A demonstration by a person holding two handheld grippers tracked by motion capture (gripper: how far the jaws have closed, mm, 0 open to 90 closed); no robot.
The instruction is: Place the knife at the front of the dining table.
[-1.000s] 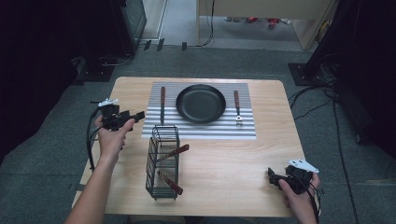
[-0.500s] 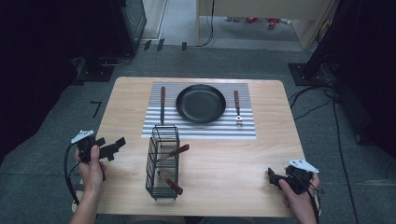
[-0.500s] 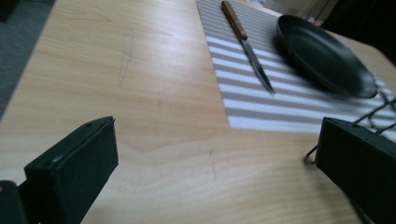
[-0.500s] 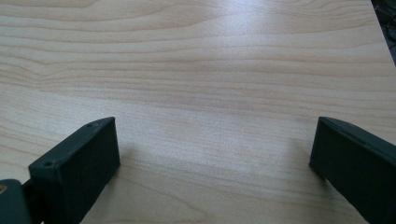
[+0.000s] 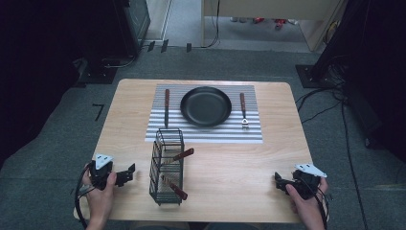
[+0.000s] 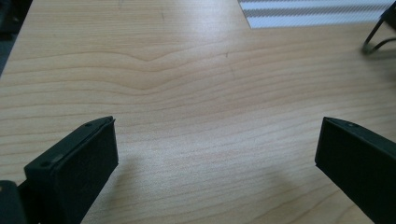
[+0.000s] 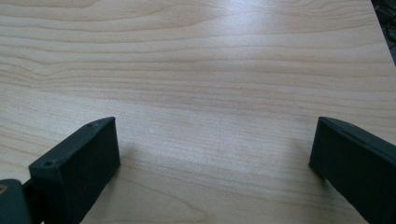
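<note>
Two wooden-handled utensils (image 5: 174, 171) are left in the wire basket (image 5: 165, 167), which stands upright on the tabletop (image 5: 230, 163) just this side of the striped mat (image 5: 206, 132); one handle pokes out to the right near the top, the other juts out lower down toward me. I take the work to be laying the place setting: the black pan (image 5: 206, 106) sits mid-mat, a knife (image 5: 166, 106) lies to its left and a fork (image 5: 243, 109) to its right, both clear of the pan.

My left tool (image 5: 125, 174) is released, jaws standing wide with bare wood between them in the left gripper view, having just finished opening; it sits low at the near left edge, just beside the basket but not touching it. My right tool (image 5: 278, 179) is likewise released and holds nothing, resting at the near right corner, well apart from everything.

I judge this a pause between placements. If more is to go out, the next move calls for lifting a tool to the basket's rim, lining the jaws across one handle, closing firmly and drawing it straight up so the wire frame doesn't tip.
</note>
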